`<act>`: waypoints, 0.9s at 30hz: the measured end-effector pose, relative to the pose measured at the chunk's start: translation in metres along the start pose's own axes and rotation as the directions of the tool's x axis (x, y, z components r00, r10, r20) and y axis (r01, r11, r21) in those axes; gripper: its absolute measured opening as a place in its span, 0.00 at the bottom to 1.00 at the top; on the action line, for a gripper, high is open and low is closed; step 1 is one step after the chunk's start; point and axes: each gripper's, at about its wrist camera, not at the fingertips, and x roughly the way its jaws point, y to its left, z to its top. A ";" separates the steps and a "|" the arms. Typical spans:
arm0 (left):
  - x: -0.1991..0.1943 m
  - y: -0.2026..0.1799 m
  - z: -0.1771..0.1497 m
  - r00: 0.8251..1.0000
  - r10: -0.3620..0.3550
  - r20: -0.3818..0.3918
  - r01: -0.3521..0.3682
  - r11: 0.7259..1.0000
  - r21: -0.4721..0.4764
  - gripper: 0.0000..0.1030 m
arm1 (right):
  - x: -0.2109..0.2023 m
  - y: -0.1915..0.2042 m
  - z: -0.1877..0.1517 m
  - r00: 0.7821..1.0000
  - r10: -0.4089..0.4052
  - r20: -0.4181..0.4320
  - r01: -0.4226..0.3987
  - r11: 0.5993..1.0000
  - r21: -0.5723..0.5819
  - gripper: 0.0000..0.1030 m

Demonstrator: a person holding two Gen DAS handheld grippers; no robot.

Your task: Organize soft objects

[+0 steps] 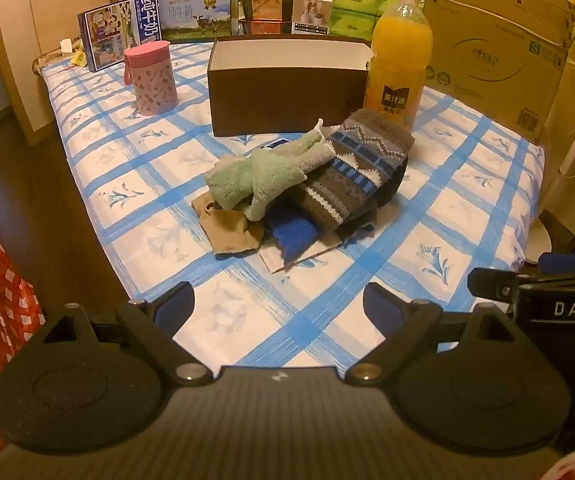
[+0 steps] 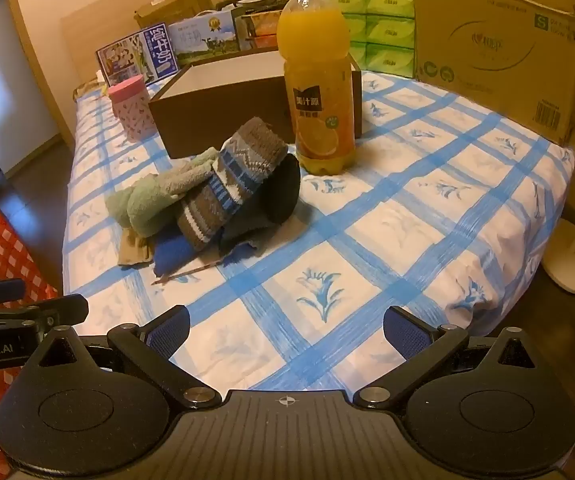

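The left wrist view takes in the open brown box with its white inside showing face-on, and the right claw poking in at its right edge. The right wrist view shows that box from a corner, a white fan base on the floor off the surface's right edge, and part of the left claw at its own left edge.

The pile of soft things lies near the middle of the blue-checked surface, just in front of the box and beside the orange juice bottle. Its largest piece, a patterned knit sock in grey, brown, white and blue bands, runs with its long axis from the bottle end down toward the near left edge, cuff nearest the bottle. A pale green fluffy piece lies across its left side, pointing roughly the same way. Under them sit a tan fabric piece, a bright blue one and something dark.

A pink patterned canister stands toward the far left edge.

The left claw and the right claw are both spread wide with nothing between the pads, over the near edge, well apart from the pile.
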 end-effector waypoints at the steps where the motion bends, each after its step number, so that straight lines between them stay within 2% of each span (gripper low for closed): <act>1: 0.000 0.000 0.000 1.000 0.001 0.002 -0.001 1.000 0.002 0.88 | 0.000 0.000 0.000 1.000 0.002 0.001 -0.002 1.000 0.001 1.00; 27: 0.000 0.000 0.000 1.000 0.006 0.003 -0.006 1.000 0.005 0.88 | 0.000 0.001 0.001 1.000 0.010 0.010 -0.011 1.000 0.003 1.00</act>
